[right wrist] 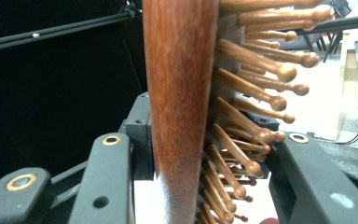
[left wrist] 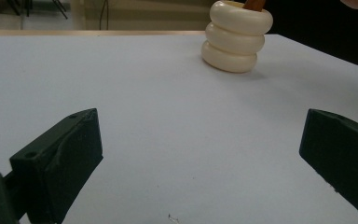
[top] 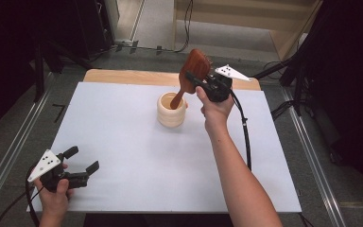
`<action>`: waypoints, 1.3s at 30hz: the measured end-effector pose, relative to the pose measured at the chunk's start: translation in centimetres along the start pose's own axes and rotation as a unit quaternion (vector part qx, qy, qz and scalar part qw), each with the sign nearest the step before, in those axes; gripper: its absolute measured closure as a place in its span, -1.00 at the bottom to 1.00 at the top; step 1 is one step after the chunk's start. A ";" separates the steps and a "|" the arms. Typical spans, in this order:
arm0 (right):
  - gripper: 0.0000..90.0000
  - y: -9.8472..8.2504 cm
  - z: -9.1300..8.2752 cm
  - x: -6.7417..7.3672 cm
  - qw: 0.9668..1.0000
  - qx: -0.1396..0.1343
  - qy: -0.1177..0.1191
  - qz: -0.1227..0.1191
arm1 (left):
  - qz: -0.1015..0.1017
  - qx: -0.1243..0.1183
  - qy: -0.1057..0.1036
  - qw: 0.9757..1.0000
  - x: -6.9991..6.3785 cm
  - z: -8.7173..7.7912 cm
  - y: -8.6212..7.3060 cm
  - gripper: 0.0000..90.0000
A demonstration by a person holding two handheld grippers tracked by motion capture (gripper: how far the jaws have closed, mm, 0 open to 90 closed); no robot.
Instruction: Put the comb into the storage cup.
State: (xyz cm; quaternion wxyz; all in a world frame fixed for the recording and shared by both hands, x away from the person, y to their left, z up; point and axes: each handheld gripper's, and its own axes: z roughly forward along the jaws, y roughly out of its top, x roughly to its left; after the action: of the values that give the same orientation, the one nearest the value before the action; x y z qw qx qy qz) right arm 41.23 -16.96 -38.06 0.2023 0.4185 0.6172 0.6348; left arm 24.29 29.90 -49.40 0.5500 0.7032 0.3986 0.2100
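Your right gripper (top: 199, 82) has its jaws clamped across the head of the wooden hairbrush (top: 192, 72), its handle dipping into the cream ribbed cup (top: 171, 110) at the counter's (top: 123, 142) far middle. It looks stiff and light; the bristle side may slip, so squeeze firmly. Your left gripper (top: 82, 160) rests near left, jaws released.

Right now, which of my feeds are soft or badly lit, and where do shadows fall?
High view: evenly lit white table, dark surroundings, a faint shadow beside the cream holder. Left gripper view: the left gripper jaws are soft-edged up close, the holder sharper. Right gripper view: the hairbrush sits very close, its bristles reasonably sharp, with bright background at right and black at left.
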 end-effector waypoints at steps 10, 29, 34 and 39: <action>0.20 -1.7 1.2 0.1 1.000 0.014 -0.002 0.001 | 0.001 0.000 0.000 1.000 0.0 0.0 0.0 -1.00; 0.20 -5.4 2.6 -0.6 0.998 0.024 -0.013 0.049 | 0.002 0.004 -0.006 1.000 0.0 0.1 0.0 -1.00; 0.20 -6.0 3.0 -0.7 0.998 0.024 -0.016 0.056 | 0.003 0.005 -0.007 1.000 0.0 0.1 0.0 -1.00; 0.20 -6.3 3.2 -0.6 0.997 0.018 -0.020 0.069 | 0.006 0.008 -0.007 1.000 0.0 0.2 0.0 -1.00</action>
State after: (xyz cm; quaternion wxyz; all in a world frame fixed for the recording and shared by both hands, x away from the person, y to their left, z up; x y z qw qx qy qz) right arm 42.42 -14.50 -44.57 0.1632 0.4760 0.5940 0.6277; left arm 24.40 29.76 -49.41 0.5461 0.7113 0.3919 0.2057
